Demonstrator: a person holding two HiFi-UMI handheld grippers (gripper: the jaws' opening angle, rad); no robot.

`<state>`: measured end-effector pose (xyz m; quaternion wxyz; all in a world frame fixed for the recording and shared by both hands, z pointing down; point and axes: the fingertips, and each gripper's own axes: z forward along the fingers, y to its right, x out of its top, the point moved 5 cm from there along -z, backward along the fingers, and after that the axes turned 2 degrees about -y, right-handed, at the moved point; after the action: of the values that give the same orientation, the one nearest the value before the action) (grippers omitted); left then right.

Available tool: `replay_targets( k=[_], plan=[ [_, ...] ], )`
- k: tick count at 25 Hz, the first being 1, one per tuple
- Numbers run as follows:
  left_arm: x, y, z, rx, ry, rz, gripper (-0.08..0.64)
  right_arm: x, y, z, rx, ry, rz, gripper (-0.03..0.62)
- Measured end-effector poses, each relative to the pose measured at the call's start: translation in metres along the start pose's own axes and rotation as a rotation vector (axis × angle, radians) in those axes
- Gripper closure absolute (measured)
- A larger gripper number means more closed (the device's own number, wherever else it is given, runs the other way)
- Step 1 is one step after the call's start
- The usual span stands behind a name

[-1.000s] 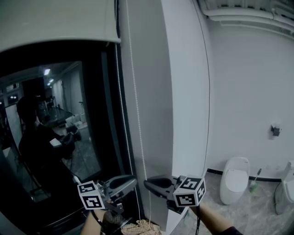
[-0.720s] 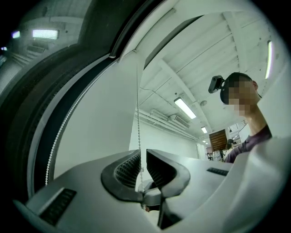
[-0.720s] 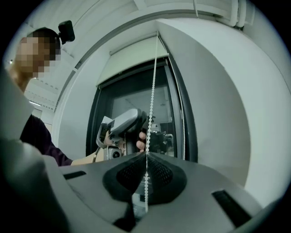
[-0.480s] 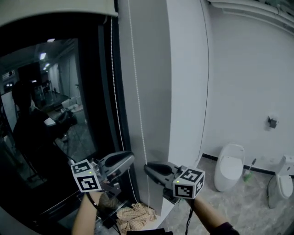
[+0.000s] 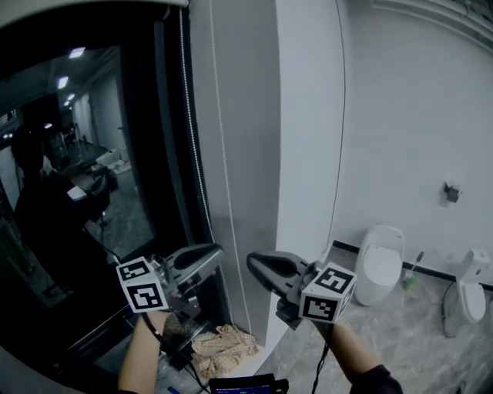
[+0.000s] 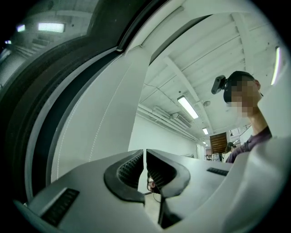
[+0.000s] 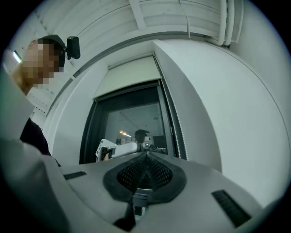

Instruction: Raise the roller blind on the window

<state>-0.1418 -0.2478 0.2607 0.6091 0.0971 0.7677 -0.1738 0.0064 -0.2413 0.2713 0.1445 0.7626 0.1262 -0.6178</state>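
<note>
The roller blind (image 7: pixel 132 75) is rolled high and covers only the top strip of the dark window (image 5: pixel 92 154); in the head view just its lower edge (image 5: pixel 85 5) shows. A white bead chain (image 5: pixel 225 161) hangs down the grey reveal beside the frame and also shows in both gripper views (image 6: pixel 96 132) (image 7: pixel 179 132). My left gripper (image 5: pixel 218 251) is shut and empty, just left of the chain. My right gripper (image 5: pixel 252 262) is shut too, just right of it. The two tips point at each other, and neither holds the chain.
A white wall column (image 5: pixel 308 154) juts out right of the window. Two white toilet fixtures (image 5: pixel 381 262) (image 5: pixel 462 296) and a brush (image 5: pixel 410 273) stand along the far right wall. A crumpled cloth (image 5: pixel 219 342) lies on the floor under the grippers. The glass reflects the person (image 5: pixel 46 208).
The blind's lower edge has climbed to the top edge of the head view, partly as the view tilts. Both grippers stay shut beside the chain.
</note>
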Motion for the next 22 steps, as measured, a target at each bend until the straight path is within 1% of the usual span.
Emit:
replay_targets(
  k=[3, 6, 22],
  plan=[
    [-0.004, 0.003, 0.002, -0.013, -0.006, -0.002, 0.548, 0.007, -0.008, 0.001, 0.04, 0.018, 0.012, 0.583],
    [-0.005, 0.004, 0.003, -0.016, -0.004, -0.007, 0.548, 0.014, -0.011, 0.001, 0.057, 0.025, 0.014, 0.583],
    [-0.008, 0.004, 0.001, -0.022, -0.019, -0.012, 0.548, 0.016, -0.01, 0.006, 0.074, 0.024, 0.035, 0.583]
  ],
)
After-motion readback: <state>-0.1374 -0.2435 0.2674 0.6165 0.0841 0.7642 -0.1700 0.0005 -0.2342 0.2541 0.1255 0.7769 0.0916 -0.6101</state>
